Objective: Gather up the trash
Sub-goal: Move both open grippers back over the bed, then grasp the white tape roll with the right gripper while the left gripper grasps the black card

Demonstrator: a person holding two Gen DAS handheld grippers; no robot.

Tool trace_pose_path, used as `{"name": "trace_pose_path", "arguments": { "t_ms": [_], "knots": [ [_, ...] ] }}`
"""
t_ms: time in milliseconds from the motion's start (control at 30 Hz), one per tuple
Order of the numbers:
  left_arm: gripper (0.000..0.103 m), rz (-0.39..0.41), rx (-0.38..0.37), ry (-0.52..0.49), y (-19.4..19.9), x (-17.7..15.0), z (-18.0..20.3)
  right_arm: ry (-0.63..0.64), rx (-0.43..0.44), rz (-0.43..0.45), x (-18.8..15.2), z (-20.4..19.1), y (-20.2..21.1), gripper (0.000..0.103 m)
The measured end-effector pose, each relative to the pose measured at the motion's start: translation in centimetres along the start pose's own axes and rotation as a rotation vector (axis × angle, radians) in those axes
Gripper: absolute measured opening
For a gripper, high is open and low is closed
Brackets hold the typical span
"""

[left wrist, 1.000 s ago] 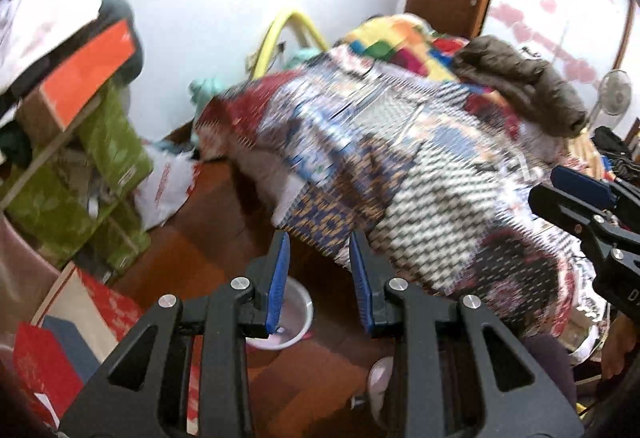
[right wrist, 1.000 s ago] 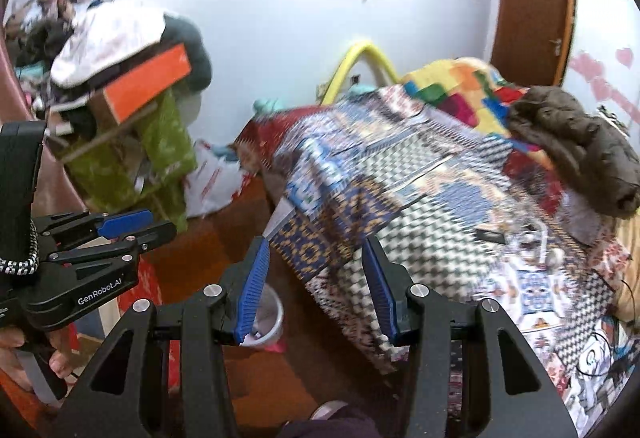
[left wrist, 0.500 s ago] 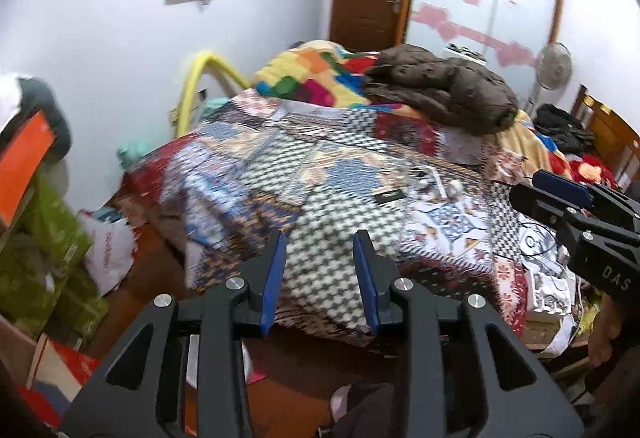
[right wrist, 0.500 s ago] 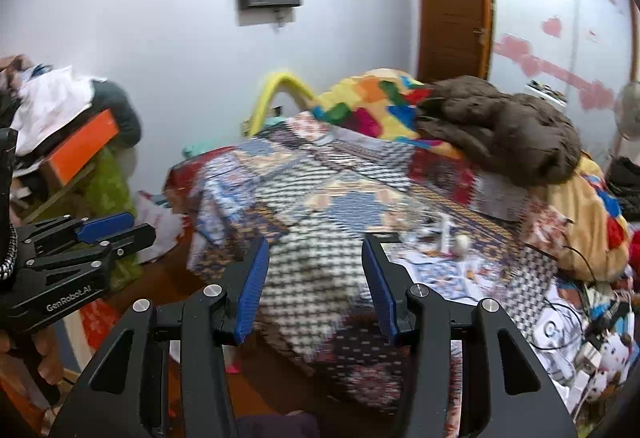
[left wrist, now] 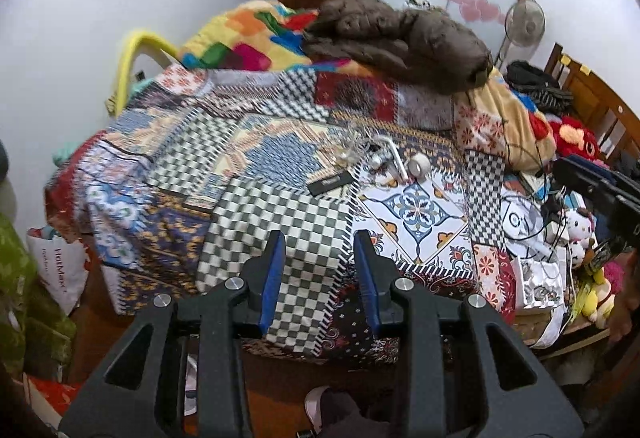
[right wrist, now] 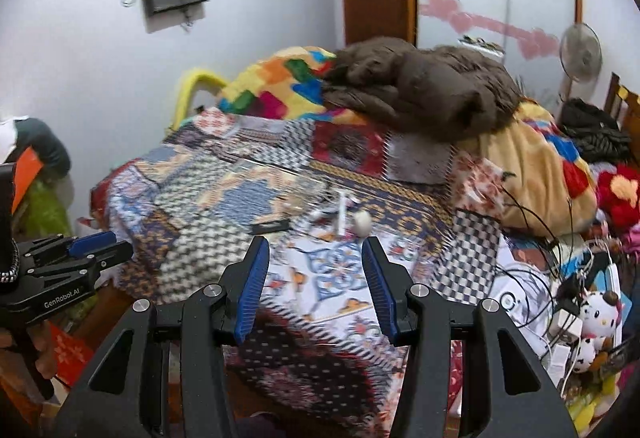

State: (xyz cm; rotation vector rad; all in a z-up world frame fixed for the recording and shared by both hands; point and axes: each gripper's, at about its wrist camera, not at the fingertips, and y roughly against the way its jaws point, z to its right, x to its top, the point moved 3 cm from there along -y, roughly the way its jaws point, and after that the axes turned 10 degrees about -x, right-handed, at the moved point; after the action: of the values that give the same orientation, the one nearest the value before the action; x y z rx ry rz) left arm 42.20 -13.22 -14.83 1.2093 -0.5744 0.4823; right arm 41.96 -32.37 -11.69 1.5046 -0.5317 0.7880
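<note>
Left hand-held gripper (left wrist: 319, 278): you carry it with jaws parted and nothing between the pads; its jaws have just been opening a little. It hangs over the near edge of the bed (left wrist: 280, 214).
Right hand-held gripper (right wrist: 315, 284): jaws parted, nothing held. It points at the same bed, from a little further right.
Trash, location: a small cluster of litter (left wrist: 372, 156) lies in the middle of the patchwork cover: crinkled clear wrapping, a white stick-like piece, a small tape roll (left wrist: 419, 165) and a flat black item (left wrist: 331, 183) just beside them. Which of these count as trash, I cannot tell for certain.
Work done: none that these views show. No item is lifted, and no bag or bin is visible in either gripper.
Work left: in my judgement, all of it. You have yet to reach the cluster, pick each piece and carry it to a container.
Other clutter: cables, boxes and soft toys (left wrist: 576, 226) crowd the right side of the bed; whether any is trash is unclear.
Risk: the clear wrapping looks thin and may slip from the pads.
</note>
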Motion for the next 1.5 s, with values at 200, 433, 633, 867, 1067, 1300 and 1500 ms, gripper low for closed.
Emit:
{"name": "trace_pose_path", "arguments": {
  "t_ms": [200,433,633,867,1067,1300,1500],
  "knots": [
    [0.034,-0.085,-0.018,-0.018,-5.9,1.3,-0.5,-0.028,-0.040,-0.082,-0.6,2.9,-4.7,0.045],
    [0.034,-0.161,-0.066,-0.025,-12.7,2.9,-2.1,-0.046,-0.013,-0.168,-1.0,4.5,-10.1,0.045],
    [0.034,-0.209,-0.071,-0.055,-18.5,4.3,-4.1,-0.041,0.020,-0.212,-0.7,4.6,-14.2,0.045],
    [0.035,-0.226,-0.096,-0.104,-22.4,5.7,-5.1,-0.039,0.058,-0.256,-0.2,4.3,-18.6,0.045],
    [0.050,-0.208,-0.117,-0.144,-24.3,6.2,-4.8,-0.020,0.062,-0.258,0.4,3.4,-21.1,0.045],
    [0.051,-0.263,-0.128,-0.193,-25.5,5.7,-3.7,-0.051,0.085,-0.300,0.5,3.9,-23.6,0.038],
    [0.051,-0.307,-0.111,-0.261,-25.2,4.7,-2.1,-0.080,0.117,-0.329,0.2,4.0,-24.6,0.026]
  ]
}}
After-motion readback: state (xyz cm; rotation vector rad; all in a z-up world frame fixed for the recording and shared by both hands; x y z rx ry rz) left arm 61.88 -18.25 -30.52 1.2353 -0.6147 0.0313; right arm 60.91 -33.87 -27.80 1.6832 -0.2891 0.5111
